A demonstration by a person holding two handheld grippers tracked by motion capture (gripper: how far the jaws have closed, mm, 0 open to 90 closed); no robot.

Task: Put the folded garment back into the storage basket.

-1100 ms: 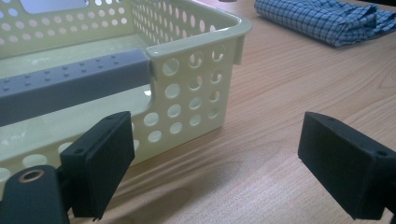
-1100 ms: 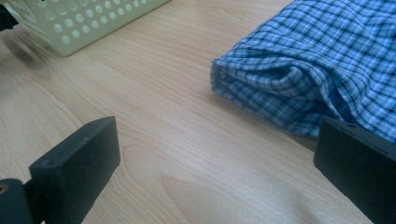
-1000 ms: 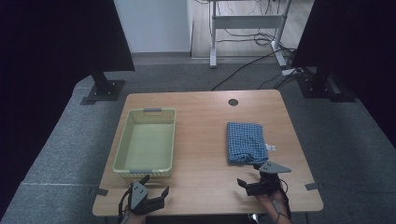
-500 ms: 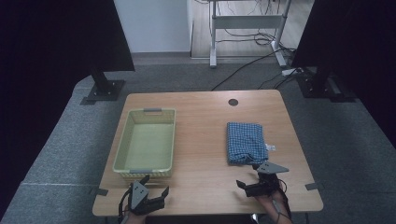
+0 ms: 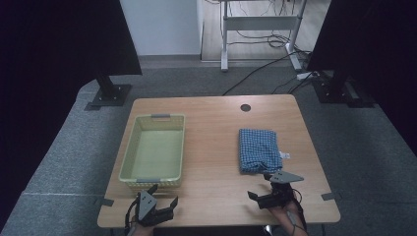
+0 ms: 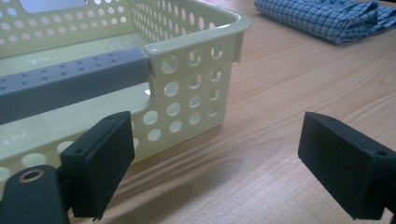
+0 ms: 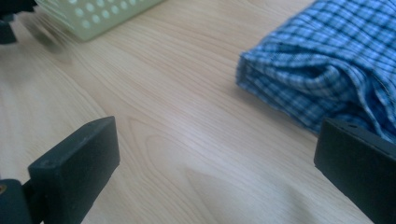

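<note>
Little has moved since a second ago: the right tongs (image 5: 261, 196) have crept slightly along the near edge of the bench (image 5: 216, 147), while the left tongs (image 5: 162, 209) sit much as they did by the near left corner. Both tongs stand wide open and hold nothing. The folded blue-and-white checked cloth (image 5: 259, 150) lies flat on the right half of the bench, its long axis running from the near edge toward the far edge, its near end just beyond the right tongs and slightly to their right; in the right gripper view its layered near corner (image 7: 322, 70) sits ahead of the right-hand jaw. The right tongs are clearly the nearer pair, so a forward reach would likely meet the cloth's short near edge first. The pale green perforated plastic basket with grey handles (image 5: 129, 152) stands on the left half, just ahead of the left tongs and empty as far as can be seen. A small white tag (image 5: 284, 155) at the cloth's right edge is too small to read.
</note>
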